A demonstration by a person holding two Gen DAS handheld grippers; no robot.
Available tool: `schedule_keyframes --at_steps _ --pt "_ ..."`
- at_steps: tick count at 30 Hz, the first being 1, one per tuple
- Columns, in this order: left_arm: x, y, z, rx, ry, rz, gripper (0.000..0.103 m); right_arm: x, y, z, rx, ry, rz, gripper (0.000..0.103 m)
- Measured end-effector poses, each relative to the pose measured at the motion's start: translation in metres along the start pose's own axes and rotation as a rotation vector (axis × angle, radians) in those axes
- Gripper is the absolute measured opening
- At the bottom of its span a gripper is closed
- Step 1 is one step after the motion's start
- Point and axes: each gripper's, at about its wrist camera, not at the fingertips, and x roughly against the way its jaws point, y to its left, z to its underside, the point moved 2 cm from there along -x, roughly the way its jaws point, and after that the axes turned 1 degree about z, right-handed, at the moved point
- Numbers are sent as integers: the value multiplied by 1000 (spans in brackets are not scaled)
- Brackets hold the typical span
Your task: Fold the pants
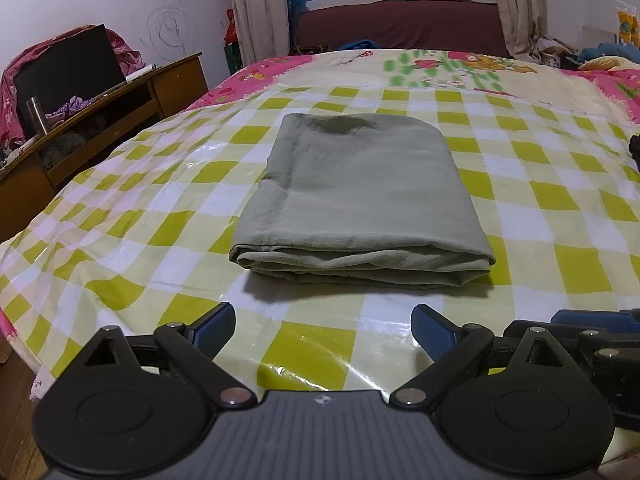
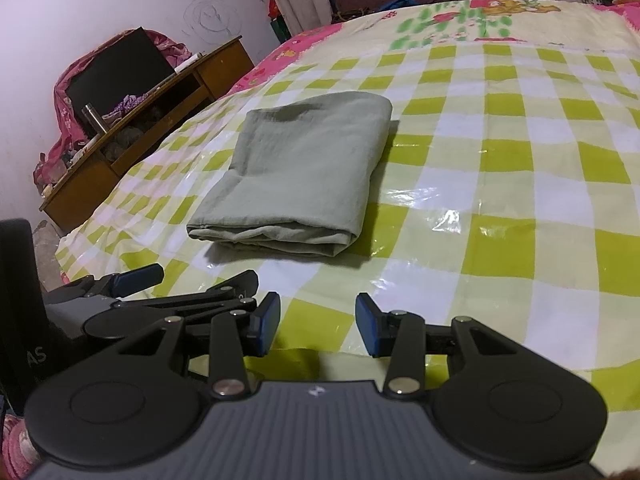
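Left wrist view: nearest the lens, the left gripper hangs low over the checked plastic sheet, its jaws spread wide and holding nothing. At the right edge a dark part of the right gripper pokes in, cut off by the frame. Just beyond the blue fingertips lie the pants, apart from both tools, resting near the middle of the sheet on the bed. They are folded into a thick rectangular bundle whose long axis runs away from the camera, toward the window end of the room. The near short end shows stacked layers and a rounded fold at its right corner; the far end is rounded too. The cloth is a pale grey-green, lightly creased, with a darker patch near the far edge; whether that is shadow or a stain is hard to tell.

In the right wrist view, the right gripper also has its jaws parted and empty, the left gripper lying beside it. The pants sit further off, slanting up to the right. Waistband and leg hems are hidden inside the folds.
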Motion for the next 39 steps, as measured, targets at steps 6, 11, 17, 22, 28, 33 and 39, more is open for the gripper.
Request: schedule_keyframes --at_steps 6,11,17,22,28,33,39 --pt "0 0 0 4 -3 1 103 0 0 0 0 1 0 43" --pt "-1 0 0 -2 4 -12 103 -1 3 -1 5 6 -1 43" --pt "0 1 1 -2 -1 -14 103 -2 3 0 6 6 -3 43" --pt "1 0 0 0 -2 -14 103 -2 3 0 5 6 -4 43" --pt "0 0 0 0 -2 -14 103 -2 3 0 6 6 -4 43" --pt "0 0 1 0 -2 -15 103 -2 3 0 5 6 -5 43" --pt "0 0 1 0 -2 -14 103 -2 3 0 6 6 -5 43"
